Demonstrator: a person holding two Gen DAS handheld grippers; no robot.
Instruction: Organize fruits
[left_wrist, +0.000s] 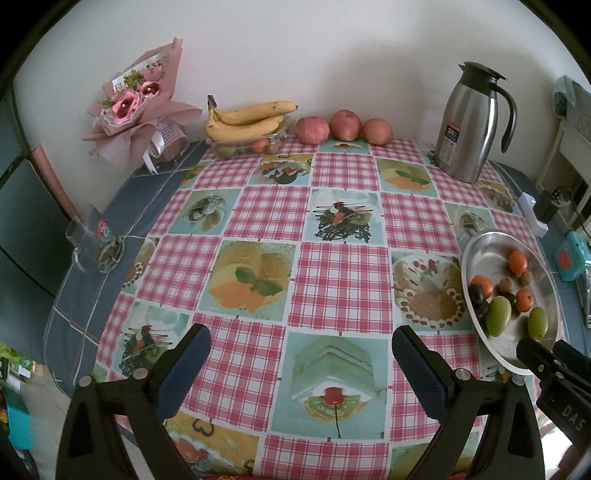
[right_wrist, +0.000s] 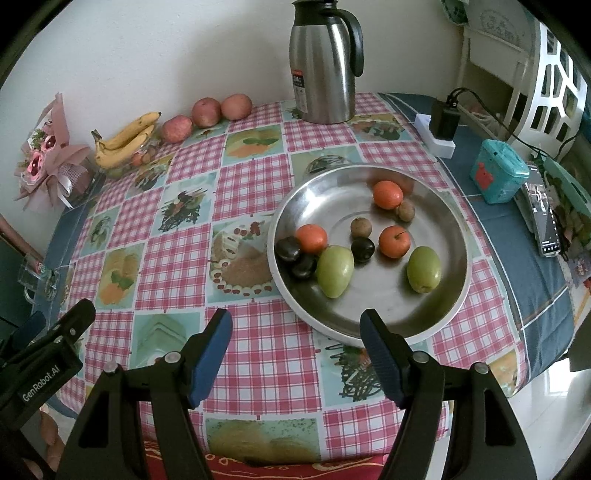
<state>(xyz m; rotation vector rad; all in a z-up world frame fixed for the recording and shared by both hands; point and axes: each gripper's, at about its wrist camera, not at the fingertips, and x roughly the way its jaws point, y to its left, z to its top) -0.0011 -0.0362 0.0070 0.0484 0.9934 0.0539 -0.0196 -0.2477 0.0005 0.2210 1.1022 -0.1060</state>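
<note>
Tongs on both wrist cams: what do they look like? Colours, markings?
Both match: left tongs and right tongs have black plastic A-shaped arms with silver rivets, tipped with blue ribbed pads. The left body, seen from the right wrist view, carries white "GenRobot.AI" lettering; the right body, seen from the left wrist view, shows white "DAS". No cables or sleeves visible.

Fruit sits sorted on a checked table

Small oranges (right_wrist: 387, 194), green fruits (right_wrist: 335, 270) and dark plums (right_wrist: 289, 248) lie in a steel dish (right_wrist: 436, 325); bananas (right_wrist: 125, 139) and apples (right_wrist: 206, 112) line the wall.
</note>
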